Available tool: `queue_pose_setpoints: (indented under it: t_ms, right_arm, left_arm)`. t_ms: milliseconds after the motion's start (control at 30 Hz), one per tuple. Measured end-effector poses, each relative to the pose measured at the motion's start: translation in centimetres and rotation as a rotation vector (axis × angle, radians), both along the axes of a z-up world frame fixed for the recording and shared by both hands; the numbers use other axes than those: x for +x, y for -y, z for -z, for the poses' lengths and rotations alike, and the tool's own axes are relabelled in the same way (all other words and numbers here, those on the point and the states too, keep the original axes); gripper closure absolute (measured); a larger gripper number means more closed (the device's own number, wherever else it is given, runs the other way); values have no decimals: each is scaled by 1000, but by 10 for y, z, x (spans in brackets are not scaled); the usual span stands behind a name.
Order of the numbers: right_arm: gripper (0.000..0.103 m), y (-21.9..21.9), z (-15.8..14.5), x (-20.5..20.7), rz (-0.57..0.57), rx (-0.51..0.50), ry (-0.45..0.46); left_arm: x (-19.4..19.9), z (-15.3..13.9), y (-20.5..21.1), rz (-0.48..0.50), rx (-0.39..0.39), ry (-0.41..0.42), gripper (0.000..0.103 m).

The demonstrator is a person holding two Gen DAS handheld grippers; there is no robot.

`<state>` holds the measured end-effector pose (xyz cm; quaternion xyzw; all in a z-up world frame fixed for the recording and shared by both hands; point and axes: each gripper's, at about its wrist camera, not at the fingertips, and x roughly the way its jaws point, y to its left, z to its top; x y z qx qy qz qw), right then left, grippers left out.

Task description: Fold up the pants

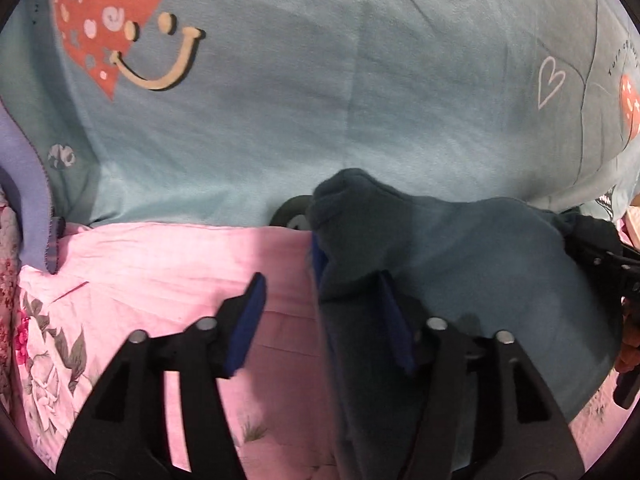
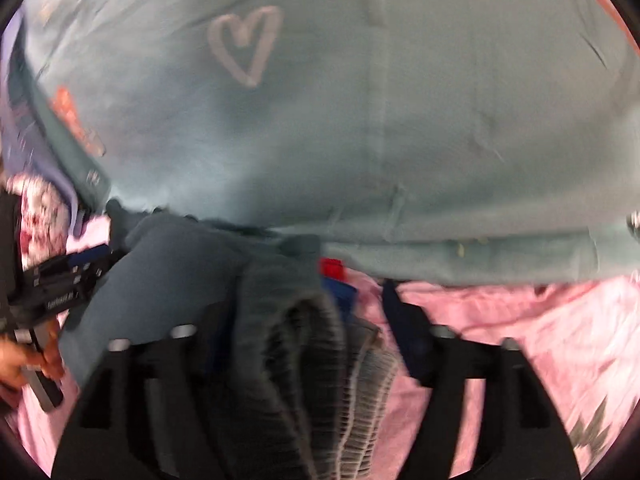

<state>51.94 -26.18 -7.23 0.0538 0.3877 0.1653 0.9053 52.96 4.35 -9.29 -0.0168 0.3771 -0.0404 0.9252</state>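
The dark teal pants [image 1: 460, 264] lie bunched on the pink sheet, against the edge of a light blue blanket. In the left wrist view my left gripper [image 1: 322, 280] has its jaws apart; the left pad stands free over the sheet while the pants' edge drapes over the right pad [image 1: 394, 320]. In the right wrist view the ribbed waistband [image 2: 304, 344] lies between the wide jaws of my right gripper [image 2: 316, 292] and hides its left finger; the right finger [image 2: 404, 320] is clear of the cloth. A red and blue label [image 2: 331, 269] shows at the waistband.
A light blue blanket [image 1: 320, 100] with a smiley, a red heart patch and a white heart outline covers the far side. The pink floral sheet [image 1: 160, 280] is in front, with lavender cloth [image 1: 32, 208] at the left. A hand [image 2: 24, 360] holds the left gripper.
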Motion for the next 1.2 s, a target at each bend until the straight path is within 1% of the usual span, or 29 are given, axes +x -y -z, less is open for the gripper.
queue_pose_setpoints:
  t_ms: [33,100,133,233,300,333,367,400,433,467,500,533,567,600,633,667,700,733,767,800,833,867,933,967,1000,1033,1100,1200]
  right_arm:
    - [29,3,-7,-3,8,7,-9]
    - [29,11,-30,-19,33,9,19]
    - [29,13,-46,-33,35,26,60]
    - [29,14,-74,-65,18,79,144]
    - [38,6,-80,-76,-27,100,164]
    - [49,1,-78,-80,-52,102,157]
    - [54,-6,-71,-81,-84,91,137]
    - [62,-12,-59,-77,-92,59,102]
    - [64,-14,-49,-68,-85,39,66]
    - [64,-13,-27,-57,-66,20,-14]
    - [64,-11,-10,-49,-52,11,-74]
    - [66,-10,-3,-47,-38,13,-70]
    - [66,-9,-4,-49,-40,15,-50]
    - [65,-11,-8,-49,-43,0,-61]
    - [61,-14,-16,-52,-35,-12,-79]
    - [52,-15,-24,-56,-29,-5,-90]
    - [47,-16,-37,-65,-27,12,-81]
    - [41,-17,-45,-78,-21,19,-56]
    - [40,-20,-56,-89,-15,13,-28]
    - [39,-24,-69,-101,-7,-10,-12]
    - [39,-26,-77,-113,-1,-31,-11]
    - [38,-28,-83,-126,3,-50,-17]
    - [36,-34,-91,-147,9,-73,-22]
    - [26,-35,-96,-162,20,-84,-18]
    - [19,-37,-97,-172,35,-97,-12]
    - [8,-40,-100,-183,51,-110,-1]
    - [7,-47,-105,-205,65,-118,20]
    - [7,-49,-109,-231,81,-138,17]
  left_arm:
    - [-1,-3,-3,-8,4,0,33]
    - [-6,-17,-9,-26,15,7,32]
    - [-10,-23,-10,-34,16,14,29]
    - [-27,-49,-7,-25,-7,51,24]
    - [-40,-62,2,18,-27,88,23]
    - [-46,-65,9,39,-31,103,21]
    - [-49,-63,14,57,-37,102,20]
    - [-49,-59,21,77,-47,87,20]
    - [-47,-46,28,92,-45,50,20]
    - [-45,-40,35,96,-37,22,20]
    - [-42,-28,39,100,-32,-19,20]
    - [-36,-9,46,105,-32,-83,18]
    - [-35,0,48,100,-38,-106,18]
    - [-35,3,49,83,-39,-101,16]
    - [-37,1,50,67,-34,-103,16]
    - [-38,-4,50,57,-31,-112,17]
    - [-41,-11,51,49,-28,-113,17]
    - [-46,-20,52,46,-22,-102,14]
    - [-53,-28,54,43,-9,-87,11]
    - [-62,-37,56,36,9,-72,5]
    - [-72,-46,58,32,21,-58,3]
    - [-86,-55,60,28,25,-45,3]
    - [-105,-66,61,25,26,-52,2]
    - [-116,-75,62,29,21,-61,2]
    - [-127,-81,62,29,21,-67,2]
    - [-141,-88,61,21,28,-64,2]
    - [-169,-102,63,7,45,-48,2]
    - [-204,-116,65,12,49,-35,2]
